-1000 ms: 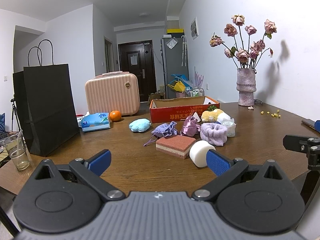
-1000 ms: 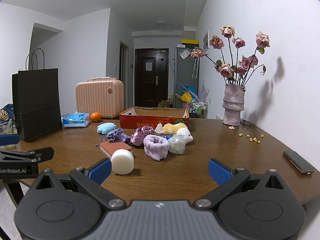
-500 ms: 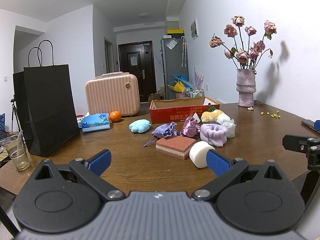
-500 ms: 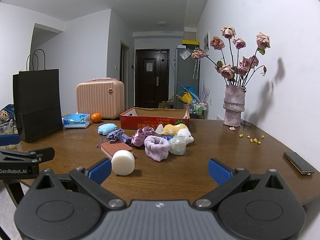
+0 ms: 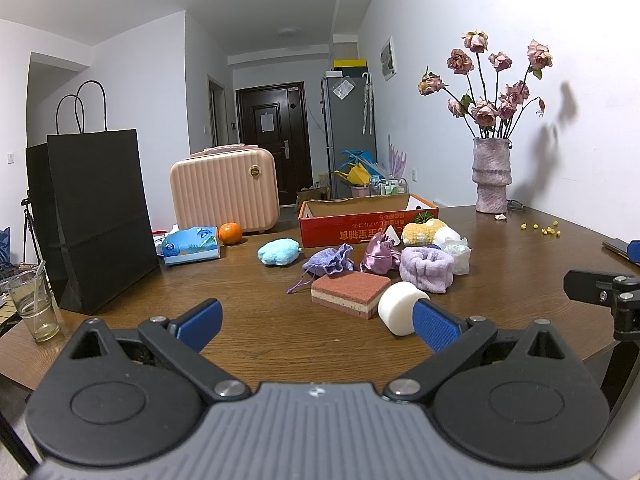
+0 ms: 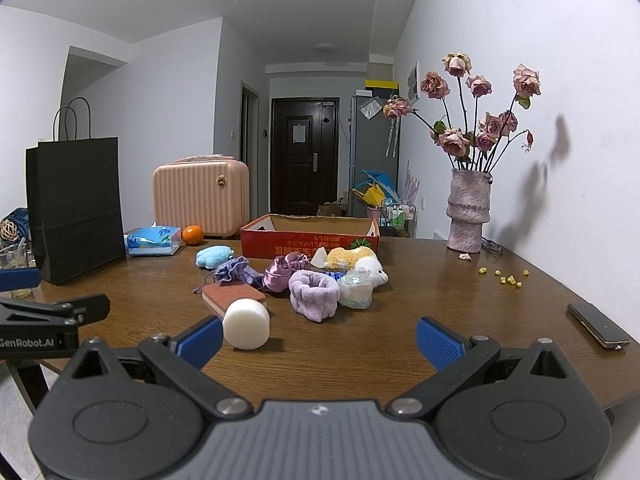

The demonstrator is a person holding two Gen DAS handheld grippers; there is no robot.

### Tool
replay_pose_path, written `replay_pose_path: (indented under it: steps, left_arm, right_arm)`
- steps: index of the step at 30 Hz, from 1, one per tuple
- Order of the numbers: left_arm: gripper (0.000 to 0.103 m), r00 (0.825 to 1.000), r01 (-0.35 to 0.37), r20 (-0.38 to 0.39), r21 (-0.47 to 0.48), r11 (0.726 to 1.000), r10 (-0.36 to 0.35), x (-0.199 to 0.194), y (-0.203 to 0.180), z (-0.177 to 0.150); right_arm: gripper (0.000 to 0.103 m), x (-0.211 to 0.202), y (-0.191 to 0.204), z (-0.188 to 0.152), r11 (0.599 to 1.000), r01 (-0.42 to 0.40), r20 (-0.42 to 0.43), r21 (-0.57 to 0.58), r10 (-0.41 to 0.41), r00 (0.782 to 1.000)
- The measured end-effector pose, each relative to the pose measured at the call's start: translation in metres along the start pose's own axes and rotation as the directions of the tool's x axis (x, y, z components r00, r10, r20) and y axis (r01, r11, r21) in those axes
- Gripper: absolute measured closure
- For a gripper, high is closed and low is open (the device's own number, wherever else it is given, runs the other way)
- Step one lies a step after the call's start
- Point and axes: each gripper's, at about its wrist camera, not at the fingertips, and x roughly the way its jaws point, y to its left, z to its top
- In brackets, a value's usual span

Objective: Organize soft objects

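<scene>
A heap of soft things lies mid-table: a white foam cylinder (image 5: 398, 307), a red-brown sponge (image 5: 350, 288), a lilac scrunchie band (image 5: 426, 268), two purple drawstring pouches (image 5: 330, 261), a blue plush (image 5: 279, 251) and a yellow-white plush (image 5: 424, 231). Behind them stands an open red cardboard box (image 5: 368, 228). My left gripper (image 5: 316, 324) hovers open near the table's front edge, short of the cylinder. My right gripper (image 6: 320, 338) is open too, with the cylinder (image 6: 246, 323) beside its left finger and the band (image 6: 314, 294) ahead.
A black paper bag (image 5: 98, 216), a glass (image 5: 34, 306), a tissue pack (image 5: 191, 245), an orange (image 5: 230, 233) and a pink case (image 5: 224, 190) stand at the left. A vase of dried roses (image 5: 491, 174) is at the back right. A phone (image 6: 598, 325) lies right.
Both grippers have barely drifted; the objects on the table have not moved.
</scene>
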Motion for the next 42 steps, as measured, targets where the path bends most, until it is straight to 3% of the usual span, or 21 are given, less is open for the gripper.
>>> replay_pose_path:
  steps: [16, 42]
  left_arm:
    - [0.000, 1.000, 0.002, -0.010, -0.009, 1.000, -0.002, 0.011, 0.001, 0.007]
    - [0.000, 0.993, 0.016, -0.115, -0.005, 1.000, -0.016, 0.088, 0.009, 0.013]
  right_arm:
    - [0.000, 0.016, 0.004, 0.008, 1.000, -0.011, -0.015, -0.004, 0.011, 1.000]
    - [0.000, 0.089, 0.010, 0.015, 1.000, -0.021, -0.122, -0.001, 0.021, 0.992]
